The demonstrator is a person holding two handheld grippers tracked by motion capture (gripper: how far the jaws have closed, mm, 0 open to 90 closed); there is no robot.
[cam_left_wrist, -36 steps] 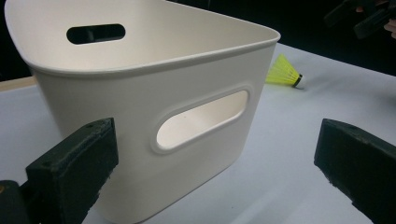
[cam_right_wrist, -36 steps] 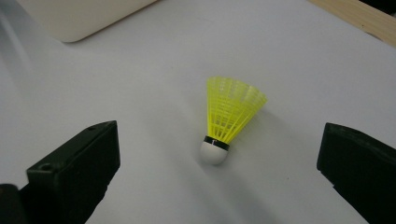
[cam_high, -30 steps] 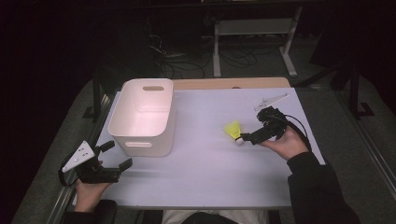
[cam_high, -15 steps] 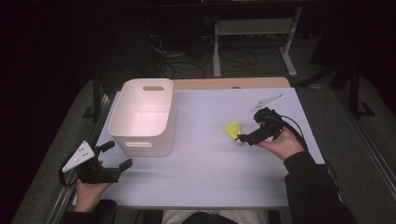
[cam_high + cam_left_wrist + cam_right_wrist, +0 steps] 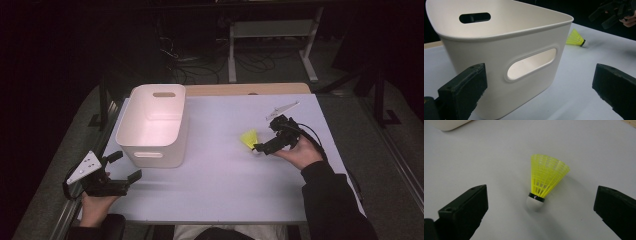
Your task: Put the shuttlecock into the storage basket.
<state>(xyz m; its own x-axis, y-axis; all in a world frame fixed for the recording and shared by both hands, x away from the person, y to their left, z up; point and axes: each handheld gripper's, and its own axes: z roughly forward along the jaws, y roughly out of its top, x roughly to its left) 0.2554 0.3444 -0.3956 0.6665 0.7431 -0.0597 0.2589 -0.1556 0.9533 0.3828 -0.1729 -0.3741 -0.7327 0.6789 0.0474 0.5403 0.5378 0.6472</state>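
Note:
A yellow shuttlecock [image 5: 248, 138] [image 5: 546, 178] with a white cork tip lies on the white table [image 5: 220, 190], right of centre. My right gripper [image 5: 262, 141] [image 5: 540, 203] is open just right of it; the shuttlecock lies between the wide-apart jaws, touching neither, cork toward the camera. A white plastic bin [image 5: 155, 125] [image 5: 524, 50] with handle slots stands empty at the left. My left gripper [image 5: 125, 166] [image 5: 539, 82] is open near the table's front left corner, facing the bin's near wall. The left gripper view also shows the shuttlecock [image 5: 576, 40] and the right gripper [image 5: 614, 12] beyond the bin.
A wooden strip [image 5: 250, 89] runs along the table's far edge. Behind it stand a metal frame [image 5: 270, 35] and floor cables in the dark. Bare table lies between the bin and the shuttlecock and along the front edge.
My right gripper has shifted slightly left, closer around the shuttlecock. The left gripper, bin and shuttlecock have stayed put.

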